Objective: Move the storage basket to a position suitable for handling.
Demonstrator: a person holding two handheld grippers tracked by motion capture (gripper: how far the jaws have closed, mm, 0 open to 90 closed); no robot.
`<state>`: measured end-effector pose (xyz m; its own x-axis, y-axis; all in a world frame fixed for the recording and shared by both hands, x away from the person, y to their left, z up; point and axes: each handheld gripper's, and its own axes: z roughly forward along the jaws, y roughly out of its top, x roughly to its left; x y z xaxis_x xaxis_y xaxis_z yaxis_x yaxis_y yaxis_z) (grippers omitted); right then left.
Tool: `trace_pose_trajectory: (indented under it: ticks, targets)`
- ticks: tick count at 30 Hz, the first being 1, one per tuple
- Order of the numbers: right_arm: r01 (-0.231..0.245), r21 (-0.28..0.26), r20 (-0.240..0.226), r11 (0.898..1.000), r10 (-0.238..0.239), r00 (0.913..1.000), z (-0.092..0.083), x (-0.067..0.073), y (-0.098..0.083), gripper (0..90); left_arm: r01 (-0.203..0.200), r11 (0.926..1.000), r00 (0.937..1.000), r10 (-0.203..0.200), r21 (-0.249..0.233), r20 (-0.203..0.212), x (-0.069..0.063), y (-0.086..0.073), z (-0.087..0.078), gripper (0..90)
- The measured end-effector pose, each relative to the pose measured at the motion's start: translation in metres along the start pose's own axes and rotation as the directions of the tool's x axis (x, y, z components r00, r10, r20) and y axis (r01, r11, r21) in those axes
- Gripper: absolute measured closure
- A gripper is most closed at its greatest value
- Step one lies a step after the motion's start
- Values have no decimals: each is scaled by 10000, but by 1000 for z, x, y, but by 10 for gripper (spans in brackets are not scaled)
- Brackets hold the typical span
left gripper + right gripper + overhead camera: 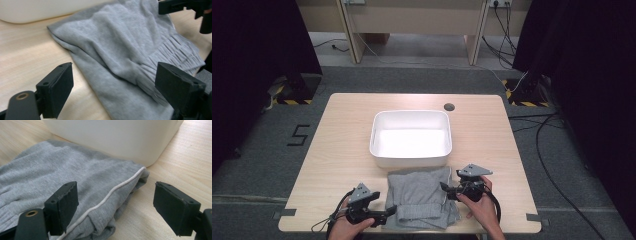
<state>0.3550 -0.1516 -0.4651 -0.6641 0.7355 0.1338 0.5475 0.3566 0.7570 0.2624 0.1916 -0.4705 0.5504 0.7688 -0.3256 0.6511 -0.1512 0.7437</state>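
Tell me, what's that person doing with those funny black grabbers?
A person holds a gripper in each hand at a wooden table. The left gripper and right gripper sit open on either side of a folded grey garment. Neither grips it yet. An empty white tub waits just behind the garment.

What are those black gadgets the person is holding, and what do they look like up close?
They are two hand-held grippers, left and right. Each is black, with a grey three-cornered plate on top and a black cable trailing back toward the person. Up close, each ends in two flat, blocky black jaws with small screw holes. The forearms are bare; no sleeves show.
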Motion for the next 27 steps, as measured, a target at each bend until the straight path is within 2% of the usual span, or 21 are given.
trace_pose_trajectory:
  ticks: [4,7,12,15,16,17,18,20,23,25,26,27]
  targets:
    - [-29,37,-25,10000,29,10000,0,-1,-1,209,-243,9997,9994,243,-3,-264,-7,-4,0,146]
    - [-68,32,-87,10000,68,9999,-3,-2,-1,208,-264,9996,9996,265,130,-102,-15,-12,2,146]
    - [-61,-72,-17,10000,61,10000,-6,-2,0,210,-759,9965,9970,764,364,-124,-31,-23,6,147]
    - [-57,-51,-30,10000,57,10000,-6,-1,0,211,-835,9952,9964,841,515,-88,-35,-27,11,146]
    - [-13,-5,-23,10000,13,10000,-6,-1,-1,211,-1080,9921,9939,1091,645,-145,-39,-30,16,136]
    - [11,2,-19,10000,-11,10000,-5,-1,-1,212,-1080,9921,9939,1091,645,-145,-39,-30,16,122]
    - [-61,33,-38,10000,61,10000,-5,-1,-1,213,-1385,9874,9894,1414,764,-342,-41,-30,17,126]
    - [-35,29,-16,10000,35,10000,-4,-2,-1,214,-1244,9898,9912,1272,701,-370,-40,-28,18,142]
    - [-14,77,7,10000,14,10000,-4,-2,-2,214,-1326,9887,9896,1360,697,-470,-38,-29,19,141]
    - [-11,125,18,9999,11,10000,-3,-2,-2,214,-1669,9833,9836,1712,731,-568,-40,-30,20,146]
    - [18,108,10,9999,-18,10000,-2,-1,-2,214,-1896,9793,9793,1938,711,-587,-42,-31,20,179]
    - [18,108,10,9999,-18,10000,-2,-1,-2,214,-1896,9793,9793,1938,711,-587,-42,-31,20,194]
